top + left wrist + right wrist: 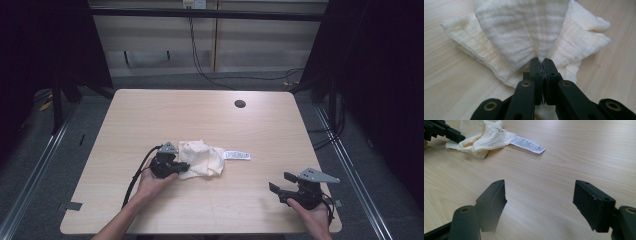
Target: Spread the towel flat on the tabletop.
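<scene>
Carefully, the left gripper (542, 60) pinched the cream cloth (524, 37) at its near edge; a slow lift seemed wisest, while the right gripper (540, 195) stood spread right of the cloth.

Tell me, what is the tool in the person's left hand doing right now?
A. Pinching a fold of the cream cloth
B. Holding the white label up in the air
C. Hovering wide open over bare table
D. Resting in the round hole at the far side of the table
A: in the left gripper view the left tool has its jaws closed together on a fold of the cream cloth, which bunches up at their tips.
</scene>
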Motion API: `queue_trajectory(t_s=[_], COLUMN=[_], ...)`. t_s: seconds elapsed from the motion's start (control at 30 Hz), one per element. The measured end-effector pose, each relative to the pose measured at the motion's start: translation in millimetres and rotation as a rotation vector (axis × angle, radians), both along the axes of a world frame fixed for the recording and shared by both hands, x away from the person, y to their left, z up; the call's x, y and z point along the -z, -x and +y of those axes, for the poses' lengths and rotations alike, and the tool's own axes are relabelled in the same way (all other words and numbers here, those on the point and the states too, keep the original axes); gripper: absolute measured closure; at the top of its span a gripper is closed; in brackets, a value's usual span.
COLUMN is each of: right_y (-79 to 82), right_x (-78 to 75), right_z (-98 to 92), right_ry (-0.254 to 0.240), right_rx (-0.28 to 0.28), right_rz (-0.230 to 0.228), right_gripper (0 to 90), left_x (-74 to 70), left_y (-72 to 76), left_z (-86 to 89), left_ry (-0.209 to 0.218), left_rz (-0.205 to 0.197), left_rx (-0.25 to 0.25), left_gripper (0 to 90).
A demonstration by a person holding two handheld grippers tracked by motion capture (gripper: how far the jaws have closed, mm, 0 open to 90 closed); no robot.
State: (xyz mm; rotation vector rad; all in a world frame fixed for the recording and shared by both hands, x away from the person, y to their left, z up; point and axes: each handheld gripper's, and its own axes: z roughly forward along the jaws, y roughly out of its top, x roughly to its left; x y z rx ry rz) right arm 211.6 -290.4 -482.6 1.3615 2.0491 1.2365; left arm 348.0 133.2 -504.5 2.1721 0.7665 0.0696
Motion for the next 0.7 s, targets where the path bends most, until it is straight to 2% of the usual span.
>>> queue_trajectory(t_s=[0.1,0.5,0.7], right_y=[-0.3,-1.6,-3.5], right_x=[0.4,1.0,1.2], right_z=[0.6,4.8,5.1], right_ry=[0.006,0.013,-0.01], right_rx=[-0.001,-0.01,-0.025], right_rz=[0.001,0.018,0.037], right_gripper=[26.1,25.7,28.2], left_x=[-1.8,-4.1,-6.5], left_y=[5.7,24.2,33.3], left_z=[-2.8,-8.7,-8.7], left_ry=[-0.026,-0.045,-0.06], left_rz=[-0.014,-0.014,0.004], left_rx=[0.026,0.086,0.132], left_gripper=[88.1,88.6,88.8])
